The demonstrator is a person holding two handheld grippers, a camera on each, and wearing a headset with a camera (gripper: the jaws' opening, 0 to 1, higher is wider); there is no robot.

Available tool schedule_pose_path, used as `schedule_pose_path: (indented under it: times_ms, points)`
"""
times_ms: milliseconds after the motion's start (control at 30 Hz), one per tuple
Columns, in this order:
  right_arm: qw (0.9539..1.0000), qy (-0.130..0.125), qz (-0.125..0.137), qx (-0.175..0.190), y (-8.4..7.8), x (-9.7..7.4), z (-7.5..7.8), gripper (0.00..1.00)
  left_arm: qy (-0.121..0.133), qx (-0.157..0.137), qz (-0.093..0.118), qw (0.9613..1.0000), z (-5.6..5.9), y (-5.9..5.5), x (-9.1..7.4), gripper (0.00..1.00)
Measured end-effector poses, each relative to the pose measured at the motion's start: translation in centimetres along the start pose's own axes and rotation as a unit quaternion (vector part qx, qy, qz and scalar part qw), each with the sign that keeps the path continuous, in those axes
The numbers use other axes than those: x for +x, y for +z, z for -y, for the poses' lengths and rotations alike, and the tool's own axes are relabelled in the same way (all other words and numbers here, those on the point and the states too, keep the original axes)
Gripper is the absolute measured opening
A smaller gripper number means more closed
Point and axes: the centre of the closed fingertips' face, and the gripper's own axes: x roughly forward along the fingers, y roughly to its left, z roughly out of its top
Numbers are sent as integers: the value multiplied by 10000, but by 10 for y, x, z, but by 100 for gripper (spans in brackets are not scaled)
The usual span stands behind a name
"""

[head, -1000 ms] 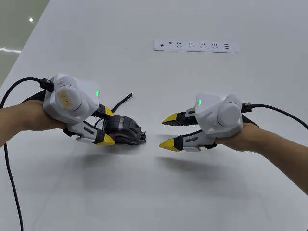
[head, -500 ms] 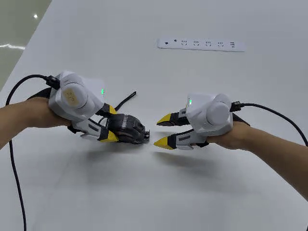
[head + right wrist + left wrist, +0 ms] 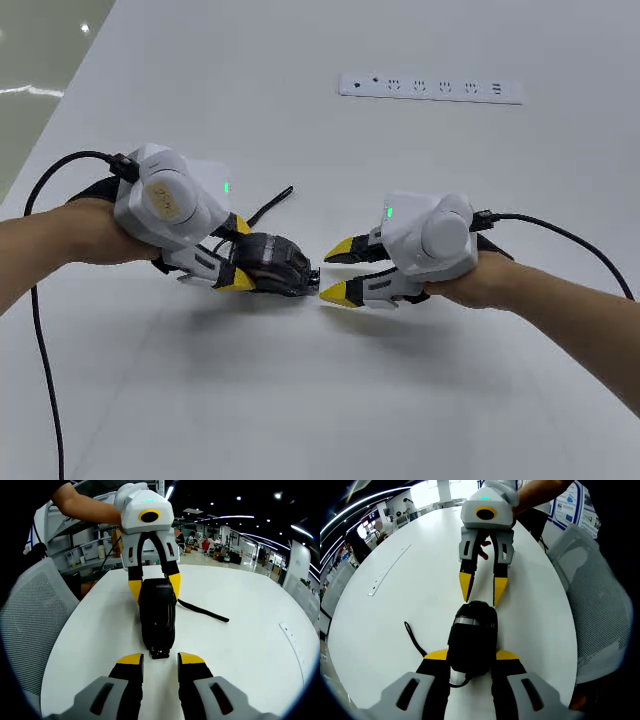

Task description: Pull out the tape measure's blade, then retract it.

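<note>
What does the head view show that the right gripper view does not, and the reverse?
Head view: the hand holding the right gripper, and its black cable. Right gripper view: a grey mesh chair beside the table, and a lit hall behind. Both: the left gripper shut on the black tape measure, its strap on the table, and the right gripper's open jaws at the blade end.

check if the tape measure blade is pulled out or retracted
Retracted: on the tape measure the end hook sits at the case mouth, no blade showing between it and the open right tool.
</note>
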Motion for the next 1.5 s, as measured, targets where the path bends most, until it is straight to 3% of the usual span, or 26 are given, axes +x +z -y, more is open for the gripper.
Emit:
schedule_pose_path:
  times_ms: [633,1033,1500]
  points:
    - [9997,135,-207,-94,-1,19,-3,16,5,-50,30,10000,0,-1,0,26]
    - [9995,80,-289,74,-4,18,-2,12,24,-73,71,9999,0,0,0,26]
    - [9983,192,-507,-198,-3,16,-5,11,38,-55,75,9999,1,1,0,26]
